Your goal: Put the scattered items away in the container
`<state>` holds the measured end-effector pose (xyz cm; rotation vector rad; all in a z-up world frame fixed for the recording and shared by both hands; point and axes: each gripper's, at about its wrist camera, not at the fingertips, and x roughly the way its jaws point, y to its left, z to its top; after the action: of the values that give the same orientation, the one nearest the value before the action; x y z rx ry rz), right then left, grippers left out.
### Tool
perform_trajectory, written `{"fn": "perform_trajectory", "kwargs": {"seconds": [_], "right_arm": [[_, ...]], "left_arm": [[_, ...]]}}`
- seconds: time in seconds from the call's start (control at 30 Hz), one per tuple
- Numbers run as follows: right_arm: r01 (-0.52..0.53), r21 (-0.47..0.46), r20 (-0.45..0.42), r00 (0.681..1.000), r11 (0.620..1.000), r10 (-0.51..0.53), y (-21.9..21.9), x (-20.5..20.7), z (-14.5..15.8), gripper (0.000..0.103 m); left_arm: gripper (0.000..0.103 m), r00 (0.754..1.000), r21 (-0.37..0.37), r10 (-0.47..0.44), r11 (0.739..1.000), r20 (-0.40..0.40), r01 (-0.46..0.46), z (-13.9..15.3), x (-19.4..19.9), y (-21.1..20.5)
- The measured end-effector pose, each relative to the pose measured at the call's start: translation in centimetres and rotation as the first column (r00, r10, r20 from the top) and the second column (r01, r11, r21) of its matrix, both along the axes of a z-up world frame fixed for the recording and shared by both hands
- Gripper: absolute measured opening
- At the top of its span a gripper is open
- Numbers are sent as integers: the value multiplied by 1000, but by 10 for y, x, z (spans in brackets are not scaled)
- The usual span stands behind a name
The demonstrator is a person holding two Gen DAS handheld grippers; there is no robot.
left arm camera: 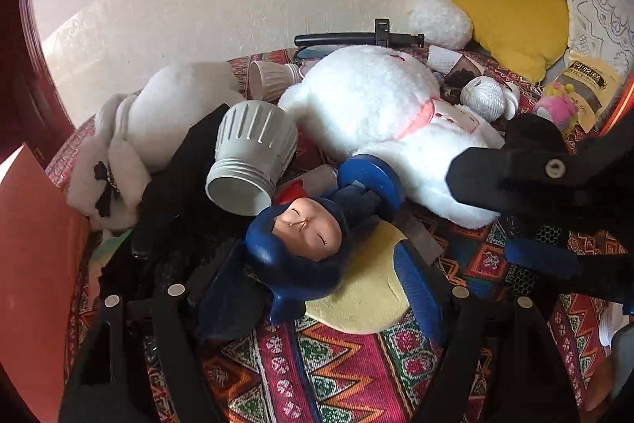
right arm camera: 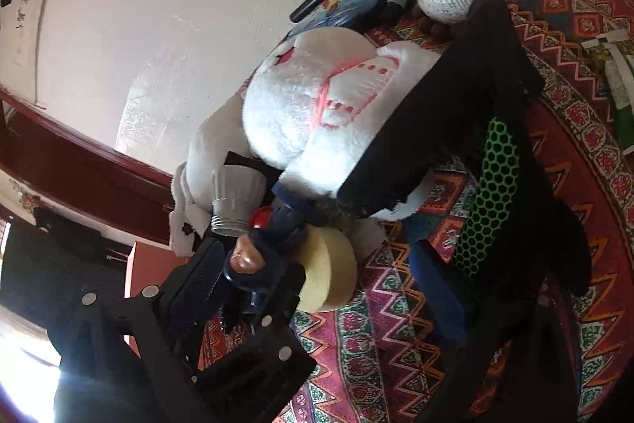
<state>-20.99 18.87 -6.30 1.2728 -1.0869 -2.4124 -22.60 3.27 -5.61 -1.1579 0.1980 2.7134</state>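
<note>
Left tool: released, jaws spread wide and angled down at the tabletop. Blue-hooded doll lying face up between the two fingers; left pad close against the hood, right pad clear of it, with a strip of yellow sponge showing in the gap. No clamping contact visible.

Right tool: released, jaws apart. Upper finger laid over the lower body of the white plush rabbit, lower blue pad over bare patterned cloth. Nothing pinched between the fingers.

Layout, left wrist view, clock positions taken from the doll:
- 11 o'clock: ribbed white bulb housing, lying on its side, open end toward the camera, just beside the doll's head.
- 1 o'clock: blue disc, touching the doll's body.
- 1 o'clock, beyond the disc: white plush rabbit, lying on its side.
- 4 o'clock: round yellow sponge, flat on the cloth, partly under the doll.
- 10 o'clock: white plush dog with black bow, near the tabletop edge.
- 2 o'clock, far side: ball of white string, pink knitted toy.
- 12 o'clock, against the wall: black stick.
- 9 o'clock, frame edge: orange-red panel; container or not, cannot be told.
</note>
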Motion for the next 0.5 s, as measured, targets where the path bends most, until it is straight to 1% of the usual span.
{"fn": "perform_trajectory", "kwargs": {"seconds": [0.03,0.1,0.13,0.23,0.37,0.43,0.5], "right_arm": [[-4,-7,0,1000,1000,4,2,-2,-1,95],[-8,-12,5,1000,1000,8,4,-4,-2,95],[-10,-11,5,1000,1000,10,4,-5,-3,95],[-16,5,9,1000,1000,16,2,-8,-3,95],[-25,-9,19,1000,1000,25,0,-8,-7,95],[-28,-17,23,999,999,29,1,-7,-8,95],[-31,-30,28,999,999,32,2,-7,-10,95]], "left_arm": [[68,1000,-4,-4,1000,-6,4,0,-4,0],[59,1000,-7,-4,1000,7,4,-4,-11,-1],[53,1000,2,3,1000,16,-3,-6,-13,-4],[53,999,45,0,999,36,-1,-5,-15,-8],[53,998,101,-11,995,66,4,-3,-11,-12],[53,996,145,-3,989,87,-10,-1,-10,-18],[53,994,208,22,977,108,-44,5,-8,-29]]}}
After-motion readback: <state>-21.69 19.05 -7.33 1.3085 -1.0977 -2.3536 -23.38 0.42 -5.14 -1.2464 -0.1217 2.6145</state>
